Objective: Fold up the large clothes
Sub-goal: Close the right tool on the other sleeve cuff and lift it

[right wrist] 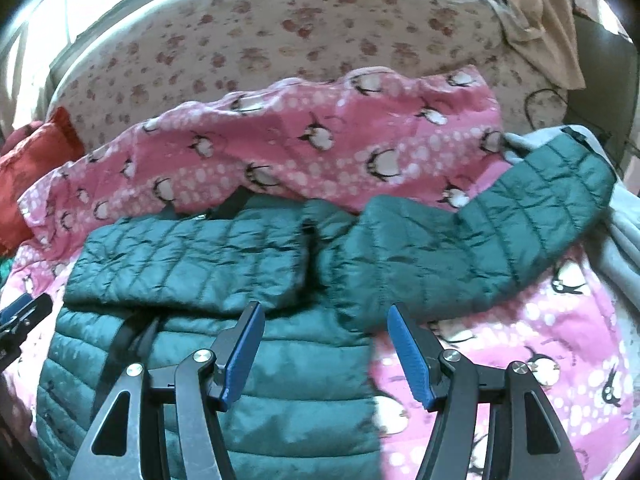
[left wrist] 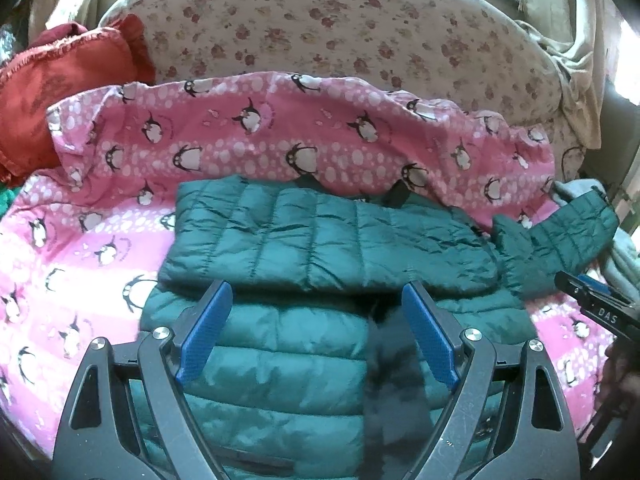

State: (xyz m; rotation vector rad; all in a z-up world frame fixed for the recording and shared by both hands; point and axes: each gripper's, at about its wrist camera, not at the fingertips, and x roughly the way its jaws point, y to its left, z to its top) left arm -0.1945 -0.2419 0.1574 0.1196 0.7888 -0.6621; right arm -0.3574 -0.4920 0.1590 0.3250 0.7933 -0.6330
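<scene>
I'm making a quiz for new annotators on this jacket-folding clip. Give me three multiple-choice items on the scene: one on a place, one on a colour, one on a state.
1. Where does the jacket's unfolded sleeve lie?
A. Stretched out to the right
B. Tucked beneath the body
C. Hanging off the bed

2. What colour is the quilted jacket?
A. Red
B. Dark green
C. Grey

3. How do the two hand-held grippers stand?
A. Both shut on cloth
B. Both open, holding nothing
C. One shut on the sleeve

Answers:
1 A: the sleeve reaches right over the penguin blanket.
2 B: the jacket is dark green.
3 B: left hand-held gripper and right hand-held gripper show spread fingers.
</scene>
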